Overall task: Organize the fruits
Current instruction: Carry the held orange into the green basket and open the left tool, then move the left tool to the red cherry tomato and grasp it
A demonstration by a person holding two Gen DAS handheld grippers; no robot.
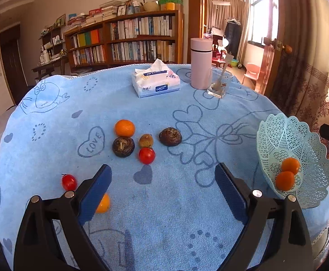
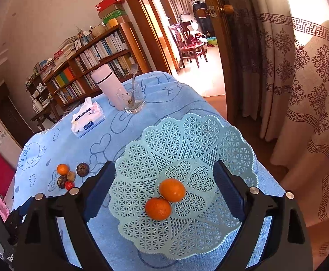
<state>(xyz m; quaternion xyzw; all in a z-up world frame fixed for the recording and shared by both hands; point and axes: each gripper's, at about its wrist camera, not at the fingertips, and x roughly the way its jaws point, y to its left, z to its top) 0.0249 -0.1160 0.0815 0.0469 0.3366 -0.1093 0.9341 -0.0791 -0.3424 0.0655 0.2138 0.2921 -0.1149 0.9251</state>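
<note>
My left gripper (image 1: 163,186) hangs above the blue towel (image 1: 164,214), jaws spread wide, nothing between them. Ahead of its tips sits the loose cluster: a red cherry tomato (image 1: 146,155) nearest, a small brownish fruit (image 1: 145,140) touching it just beyond, a dark water chestnut (image 1: 123,146) ahead-left, an orange (image 1: 124,128) just past that, and a second dark water chestnut (image 1: 170,136) ahead-right, apart from the rest. Another cherry tomato (image 1: 69,182) lies outside my left finger. A small orange fruit (image 1: 102,203) shows partly behind that same finger; I cannot tell whether it touches the pad.

The basket (image 1: 309,144) stands off to the right of the left gripper, near the table edge, with two oranges in it.

My right gripper (image 2: 164,194) hovers over that basket (image 2: 187,135), jaws wide apart, holding nothing. Between its fingers, in the basket's bottom, lie the farther orange (image 2: 172,190) and the nearer orange (image 2: 158,208), touching each other. The loose cluster lies well to this gripper's left.

Far ahead of both grippers: tissue pack (image 1: 156,82), pink flask (image 1: 201,63), and a glass (image 1: 219,83) holding a spoon (image 1: 221,74), the glass just beside the flask.
</note>
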